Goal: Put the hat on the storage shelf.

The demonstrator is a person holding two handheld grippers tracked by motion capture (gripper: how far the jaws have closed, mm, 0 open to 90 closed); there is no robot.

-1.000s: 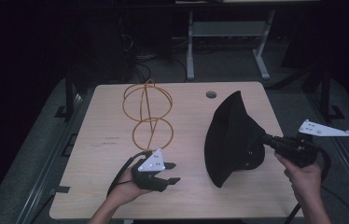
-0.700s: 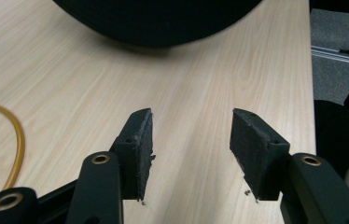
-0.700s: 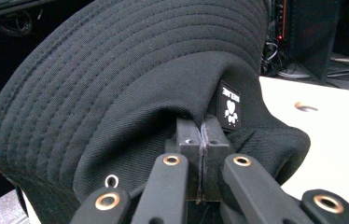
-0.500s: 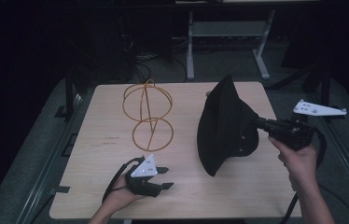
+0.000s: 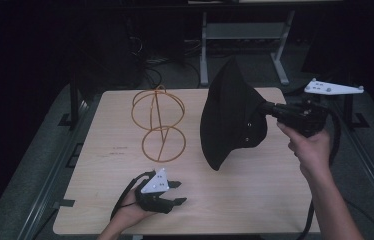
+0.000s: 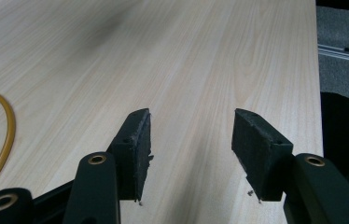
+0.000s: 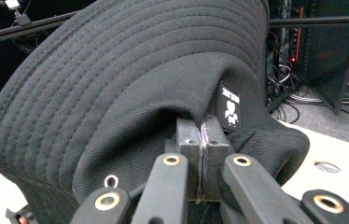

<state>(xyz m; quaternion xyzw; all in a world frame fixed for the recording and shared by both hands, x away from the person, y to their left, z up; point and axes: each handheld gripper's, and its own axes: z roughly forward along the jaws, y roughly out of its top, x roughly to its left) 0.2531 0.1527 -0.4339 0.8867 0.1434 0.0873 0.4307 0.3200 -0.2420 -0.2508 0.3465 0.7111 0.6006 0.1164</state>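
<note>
Over the table's right half my right gripper point(image 5: 270, 108) pinches the hat point(image 5: 230, 117) aloft, left gripper point(image 5: 177, 192) gaping empty; next, I'd judge, seat it on the wire stand point(image 5: 158, 122).

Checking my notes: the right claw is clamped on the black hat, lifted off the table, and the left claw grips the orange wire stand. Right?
Not quite. The left claw grips nothing: the left gripper view shows its jaws apart over bare table. The right claw does clamp the black hat.
</note>
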